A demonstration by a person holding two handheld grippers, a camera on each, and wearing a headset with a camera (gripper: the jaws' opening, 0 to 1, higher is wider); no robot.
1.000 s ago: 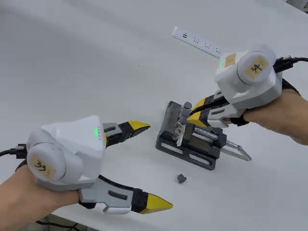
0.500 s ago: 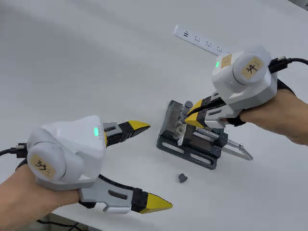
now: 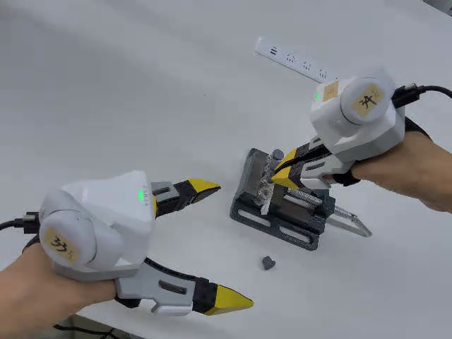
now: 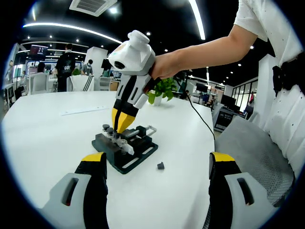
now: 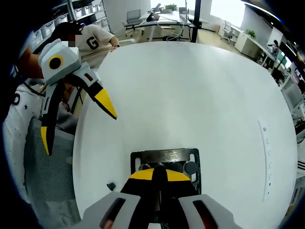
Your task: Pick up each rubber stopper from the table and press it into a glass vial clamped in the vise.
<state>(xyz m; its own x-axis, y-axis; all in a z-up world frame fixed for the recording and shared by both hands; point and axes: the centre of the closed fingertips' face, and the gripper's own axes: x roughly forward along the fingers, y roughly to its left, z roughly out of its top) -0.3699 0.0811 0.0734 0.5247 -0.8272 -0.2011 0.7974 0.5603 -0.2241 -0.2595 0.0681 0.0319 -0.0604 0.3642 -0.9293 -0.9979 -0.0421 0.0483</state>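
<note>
**A:** Entry one, the right claw [image 3: 277,174]?
**B:** Yellow tips drawn together and pointed down onto the top of the vise [image 3: 281,212], next to a seated stopper [image 3: 278,153]. Nothing shows between the tips. By my reading this is a pressing pose, with the closed tips serving as a blunt pusher.

**A:** Entry two, the left claw [image 3: 227,244]?
**B:** Jaws spread wide, holding nothing, hovering over the table [image 3: 127,78] well apart from the vise. It is probably standing ready for the next pick.

**A:** Entry three, stock to be fitted?
**B:** One loose stopper [image 3: 267,263], dark and small, lying on the table just in front of the vise base, between the vise and the left claw.

**A:** Entry four, the vials?
**B:** They are clamped upright in the vise, with the glass partly hidden by the right claw. I cannot count them.

**A:** Sundries and obstructions?
**B:** One white power strip [image 3: 296,62], far side, out of the way. The path to the loose stopper looks free. The vise handle sticks out towards the right hand.
</note>
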